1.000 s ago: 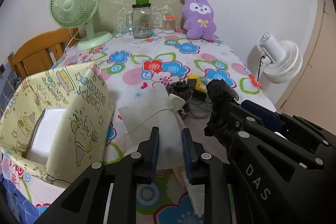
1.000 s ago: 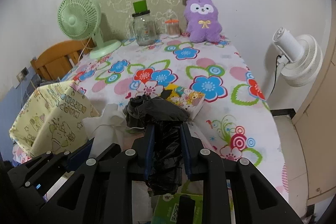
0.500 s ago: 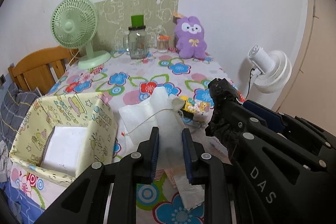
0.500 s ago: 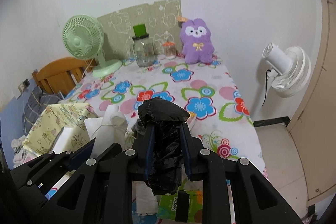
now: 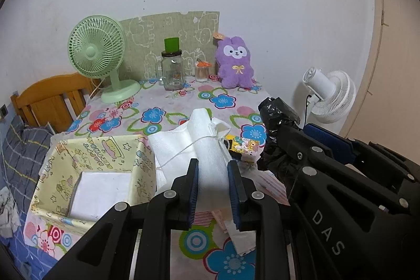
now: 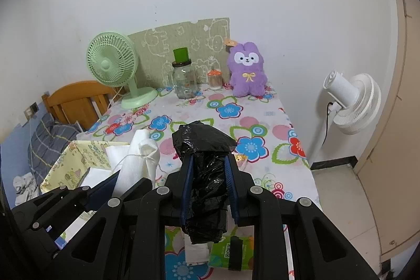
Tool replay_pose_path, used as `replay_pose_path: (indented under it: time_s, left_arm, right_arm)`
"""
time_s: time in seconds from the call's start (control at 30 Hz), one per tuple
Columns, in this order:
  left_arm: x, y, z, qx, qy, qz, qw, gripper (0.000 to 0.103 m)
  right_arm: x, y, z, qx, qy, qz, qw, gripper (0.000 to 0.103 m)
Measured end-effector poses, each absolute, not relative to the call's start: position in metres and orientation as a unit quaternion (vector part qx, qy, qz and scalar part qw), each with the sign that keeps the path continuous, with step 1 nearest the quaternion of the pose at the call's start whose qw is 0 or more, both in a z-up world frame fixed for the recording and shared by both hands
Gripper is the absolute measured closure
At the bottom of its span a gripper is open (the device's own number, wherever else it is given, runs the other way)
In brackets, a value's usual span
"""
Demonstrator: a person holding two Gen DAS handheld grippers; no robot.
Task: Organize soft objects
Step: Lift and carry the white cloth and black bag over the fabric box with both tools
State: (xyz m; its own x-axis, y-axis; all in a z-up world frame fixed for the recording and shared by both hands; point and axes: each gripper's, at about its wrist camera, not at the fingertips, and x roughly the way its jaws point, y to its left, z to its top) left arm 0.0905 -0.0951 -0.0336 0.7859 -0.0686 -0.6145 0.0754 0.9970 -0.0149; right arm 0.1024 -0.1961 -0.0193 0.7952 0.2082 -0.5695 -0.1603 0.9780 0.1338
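Observation:
My left gripper [image 5: 212, 169] is shut on a white drawstring cloth bag [image 5: 202, 138] and holds it above the flowered table. My right gripper [image 6: 208, 164] is shut on a crumpled black plastic bag [image 6: 204, 143], also lifted; it shows at the right of the left wrist view [image 5: 278, 114]. A yellow patterned fabric box [image 5: 65, 156] with a white item [image 5: 97, 193] inside stands at the lower left. In the right wrist view the box [image 6: 76, 159] is left of the white cloth bag [image 6: 141, 159].
A purple plush rabbit [image 5: 236, 64], a glass jar with a green lid [image 5: 172, 70], a small jar of swabs [image 5: 202, 71] and a green desk fan [image 5: 97, 51] stand at the back. A yellow printed packet [image 5: 244, 144] and a green tissue pack [image 6: 231, 251] lie below the grippers. A white floor fan [image 6: 351, 99] is right.
Both grippers have risen and pulled back from the table with their bags. The black bag no longer touches the tabletop, and the fabric box now sits lower in view.

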Motion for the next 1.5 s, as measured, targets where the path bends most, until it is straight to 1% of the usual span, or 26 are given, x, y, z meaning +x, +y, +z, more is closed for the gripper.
replay_pose_path:
  time_s: [0.83, 1.5]
  left_arm:
    - [0.085, -0.025, -0.024, 0.010, 0.318, -0.014, 0.948, 0.083]
    - [0.102, 0.045, -0.035, 0.006, 0.332, 0.021, 0.943, 0.083]
  right_arm:
    - [0.101, -0.120, -0.005, 0.008, 0.304, 0.117, 0.945, 0.076]
    - [0.123, -0.045, -0.013, -0.012, 0.322, 0.171, 0.931, 0.076]
